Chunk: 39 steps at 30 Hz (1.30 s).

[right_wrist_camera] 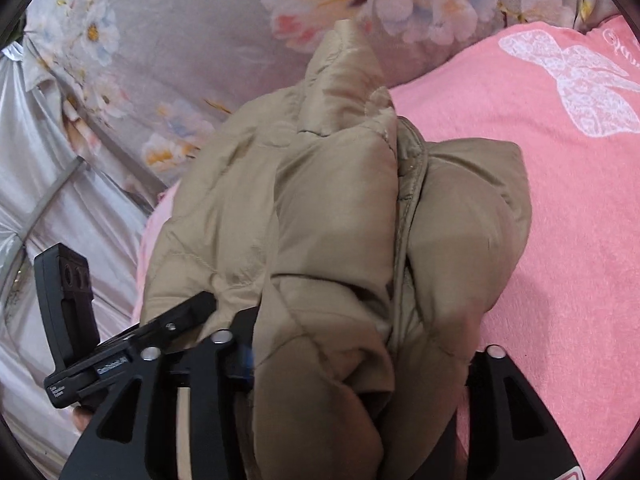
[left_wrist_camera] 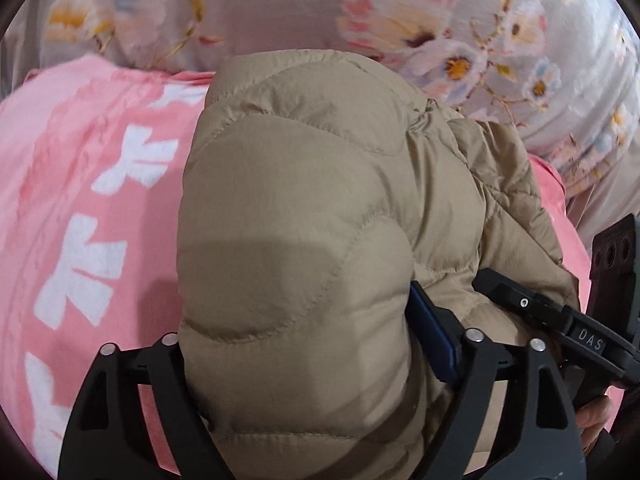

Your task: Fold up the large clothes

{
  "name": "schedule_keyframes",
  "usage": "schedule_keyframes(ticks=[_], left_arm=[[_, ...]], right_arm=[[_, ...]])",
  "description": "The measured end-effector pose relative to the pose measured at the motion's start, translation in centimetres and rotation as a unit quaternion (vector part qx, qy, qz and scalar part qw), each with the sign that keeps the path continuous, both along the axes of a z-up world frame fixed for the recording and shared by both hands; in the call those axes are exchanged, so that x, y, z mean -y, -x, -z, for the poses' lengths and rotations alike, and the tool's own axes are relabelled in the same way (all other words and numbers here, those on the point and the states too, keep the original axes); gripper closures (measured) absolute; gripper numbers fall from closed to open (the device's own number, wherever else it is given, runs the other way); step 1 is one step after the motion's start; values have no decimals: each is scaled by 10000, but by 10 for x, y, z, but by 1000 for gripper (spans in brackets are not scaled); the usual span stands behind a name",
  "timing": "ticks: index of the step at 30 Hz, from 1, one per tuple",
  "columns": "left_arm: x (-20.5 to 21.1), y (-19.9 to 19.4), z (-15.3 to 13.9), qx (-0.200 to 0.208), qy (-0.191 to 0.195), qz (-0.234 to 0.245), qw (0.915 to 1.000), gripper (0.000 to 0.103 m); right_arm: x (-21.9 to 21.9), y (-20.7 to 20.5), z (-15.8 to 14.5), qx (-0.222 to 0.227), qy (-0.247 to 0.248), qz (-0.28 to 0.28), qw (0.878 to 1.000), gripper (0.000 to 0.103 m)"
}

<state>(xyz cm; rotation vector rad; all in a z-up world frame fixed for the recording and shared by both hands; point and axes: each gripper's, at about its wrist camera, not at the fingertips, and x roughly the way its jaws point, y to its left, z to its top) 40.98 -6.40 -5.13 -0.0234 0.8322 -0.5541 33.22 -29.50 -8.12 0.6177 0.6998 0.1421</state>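
Both grippers, left (left_wrist_camera: 316, 344) and right (right_wrist_camera: 360, 354), have their jaws clamped on the bundled tan puffer jacket (left_wrist_camera: 304, 208) over the pink towel (left_wrist_camera: 80, 184) on the bed. It's light, squashy, slippery; grip seams, not puffed panels.

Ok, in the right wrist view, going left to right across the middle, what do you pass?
Silvery satin fabric → grey floral bedsheet → tan puffer jacket, bunched between the right gripper fingers → pink towel with a white butterfly print.
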Motion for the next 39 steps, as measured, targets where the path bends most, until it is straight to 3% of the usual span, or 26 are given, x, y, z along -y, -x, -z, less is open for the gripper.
schedule_keyframes(ticks=[3,7,11,13,14,15,16,18,21,22,25,29,32,39], left_arm=[[-9,1,14,138,95,-55,9998,9],[-17,12,6,218,28,-177,9996,8],[-30,41,-16,734,-486,-338,9955,9],[-38,60,-30,1126,-936,-417,9883,9],[-41,66,-33,1256,-1083,-466,9851,9],[-45,74,-41,1393,-1335,-631,9792,9],[-47,77,-46,1420,-1414,-713,9771,9],[-49,85,-64,1383,-1354,-894,9770,9],[-30,103,-87,1601,-1444,-1219,9688,9],[-21,108,-88,1677,-1508,-1319,9653,9],[5,107,-70,1492,-1603,-1379,9659,11],[18,99,-36,1395,-1811,-1596,9603,17],[13,89,-12,1085,-1604,-1649,9671,16],[17,91,6,1178,-1609,-1633,9662,15]], right_arm=[[-1,-2,8,-85,68,30,9999,36],[4,17,3,-199,141,9,9997,32],[19,70,-11,-286,252,42,9993,32],[22,96,-21,-273,529,146,9981,32],[23,109,-28,-261,743,266,9965,39],[22,124,-38,-210,1084,433,9929,54],[20,132,-45,-176,1306,481,9901,62],[6,136,-67,-145,1837,614,9810,98],[-25,125,-86,43,2471,553,9674,101],[-38,119,-88,97,2696,539,9614,101],[-61,96,-75,48,3007,652,9515,102],[-59,76,-47,-288,2769,819,9570,102],[-55,74,-27,-420,2614,808,9609,102],[-58,68,1,-502,2642,783,9600,103]])
